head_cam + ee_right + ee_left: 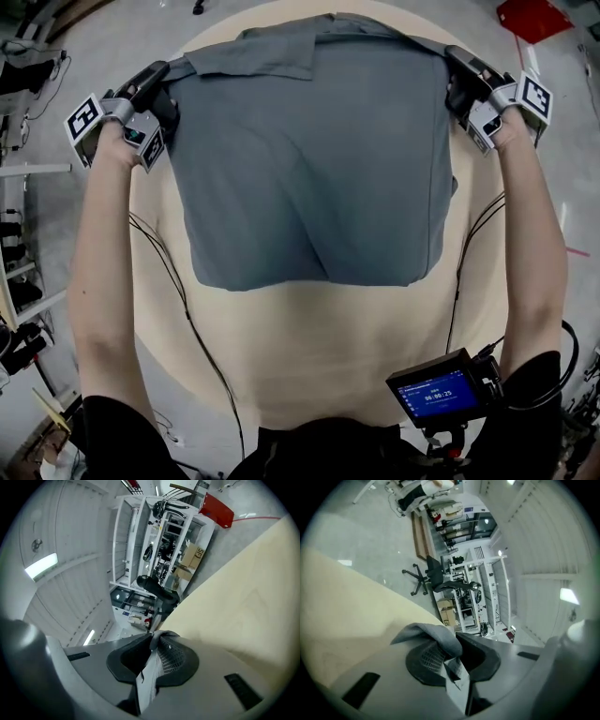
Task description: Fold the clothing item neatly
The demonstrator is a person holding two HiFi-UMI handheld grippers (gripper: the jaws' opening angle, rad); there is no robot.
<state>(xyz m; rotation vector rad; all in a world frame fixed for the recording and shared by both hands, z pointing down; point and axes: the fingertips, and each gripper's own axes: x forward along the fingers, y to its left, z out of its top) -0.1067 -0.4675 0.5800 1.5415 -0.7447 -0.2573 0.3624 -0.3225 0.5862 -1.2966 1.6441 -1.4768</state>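
A: Shirt (309, 159), where is it?
B: Grey, stretched between 2 claws over the round beige table (309, 347). The left claw (167, 73) is clenched on 1 far corner, the right claw (457, 64) on the other.
A: Any containers?
B: Cardboard box (446, 613) beyond the left claw, by white shelving (476, 590); contents hidden. Grey floor (122, 37) around, black office chair (433, 576) near the shelving.

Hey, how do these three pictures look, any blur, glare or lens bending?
Head view: evenly lit, shirt and table crisp, mild bending at the edges. Left gripper view: heavy fisheye, black corners, claw up close and soft, a lamp blown out. Right gripper view: same fisheye and black corners, light strip glaring.
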